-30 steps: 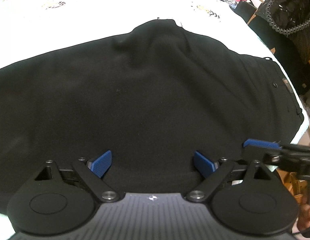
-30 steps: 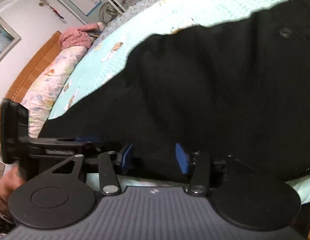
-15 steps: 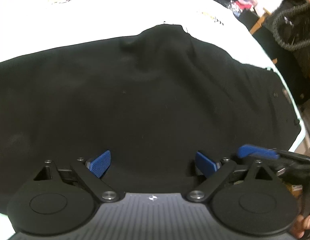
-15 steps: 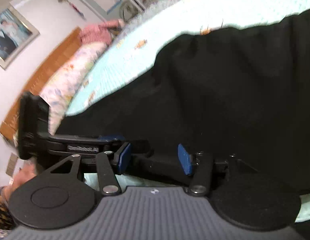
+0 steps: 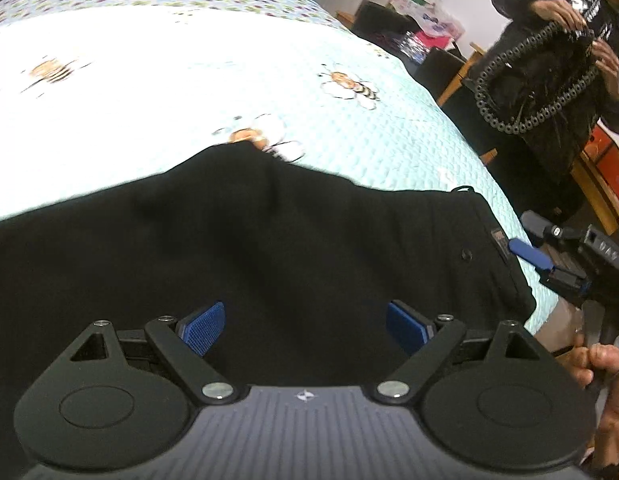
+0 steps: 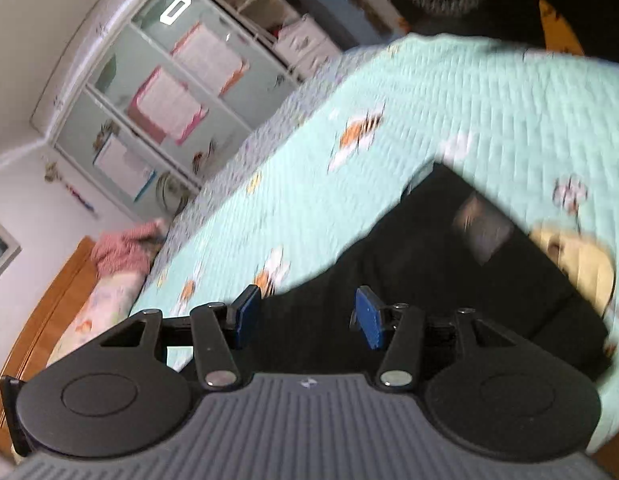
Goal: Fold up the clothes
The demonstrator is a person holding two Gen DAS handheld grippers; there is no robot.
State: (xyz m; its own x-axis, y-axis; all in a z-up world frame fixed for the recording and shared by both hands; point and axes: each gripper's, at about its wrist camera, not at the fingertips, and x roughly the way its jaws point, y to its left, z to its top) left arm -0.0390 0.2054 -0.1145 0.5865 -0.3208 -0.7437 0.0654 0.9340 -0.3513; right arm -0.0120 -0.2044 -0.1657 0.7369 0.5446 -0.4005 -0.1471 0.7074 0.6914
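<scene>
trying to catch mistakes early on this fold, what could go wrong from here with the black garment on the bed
1. Both sets of tongs look open and empty: the left tongs and right tongs hang over the black garment without pinching it, so a lift now would leave it behind.
2. The garment's far edge is humped and wrinkled, so folding may trap creases.
3. Its corner lies near the edge of the bedspread; a tug might pull it off.

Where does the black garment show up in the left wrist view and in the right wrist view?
Left wrist view: the black garment fills the middle and lower half, spread on the bedspread.
Right wrist view: the black garment lies lower right of centre, reaching down behind the gripper.
Shared landmark: the pale blue bedspread with printed bees.
</scene>
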